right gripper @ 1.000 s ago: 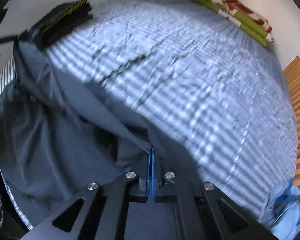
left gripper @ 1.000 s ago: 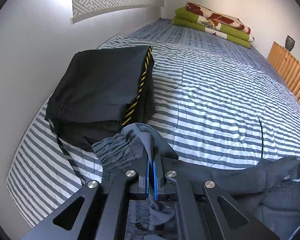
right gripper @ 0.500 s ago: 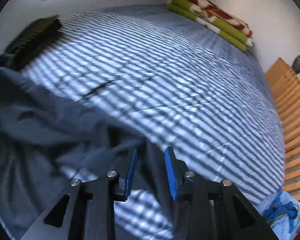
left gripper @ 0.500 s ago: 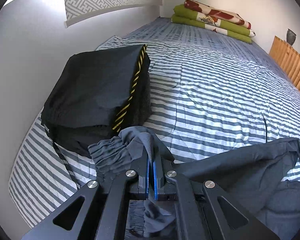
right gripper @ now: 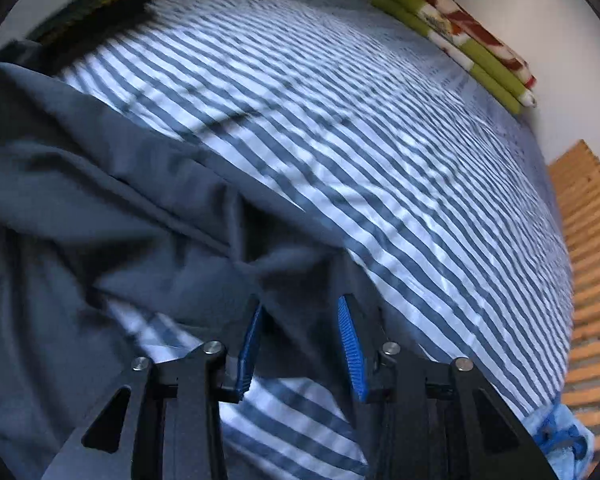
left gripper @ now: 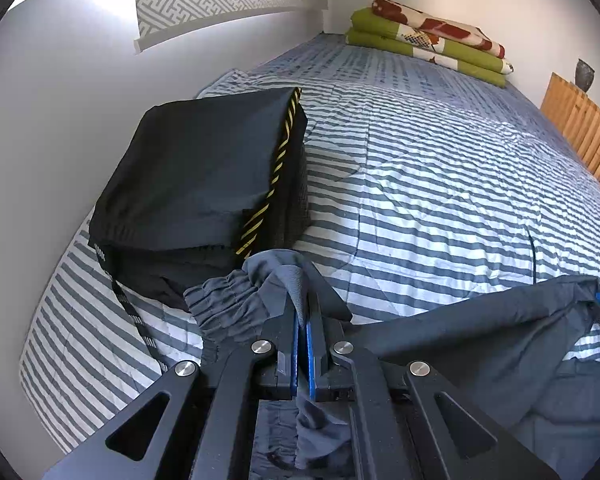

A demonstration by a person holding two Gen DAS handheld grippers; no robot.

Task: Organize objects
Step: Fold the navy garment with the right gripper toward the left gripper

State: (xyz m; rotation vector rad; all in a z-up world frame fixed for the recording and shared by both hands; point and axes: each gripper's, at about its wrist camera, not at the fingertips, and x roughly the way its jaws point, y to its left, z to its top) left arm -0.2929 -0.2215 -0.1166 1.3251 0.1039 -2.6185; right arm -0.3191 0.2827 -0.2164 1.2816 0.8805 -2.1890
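My left gripper (left gripper: 302,312) is shut on the elastic waistband of grey trousers (left gripper: 480,344), which stretch to the right over the striped bed (left gripper: 420,184). A folded stack of black clothes with a yellow-striped seam (left gripper: 204,184) lies just ahead of it by the wall. My right gripper (right gripper: 300,320) is open and empty, its blue pads (right gripper: 350,344) spread just above the grey trousers (right gripper: 100,216), which lie loose on the bed (right gripper: 380,160). The black stack (right gripper: 96,8) shows at the far left there.
A folded green and red blanket (left gripper: 428,40) lies at the far end of the bed, also in the right wrist view (right gripper: 468,44). A wooden slatted rail (right gripper: 588,260) runs along the right side. A light blue cloth (right gripper: 556,436) lies at the lower right.
My right gripper has let go of the trousers and opened wide. The freed trouser leg has dropped onto the bed. My left gripper keeps its hold on the waistband.
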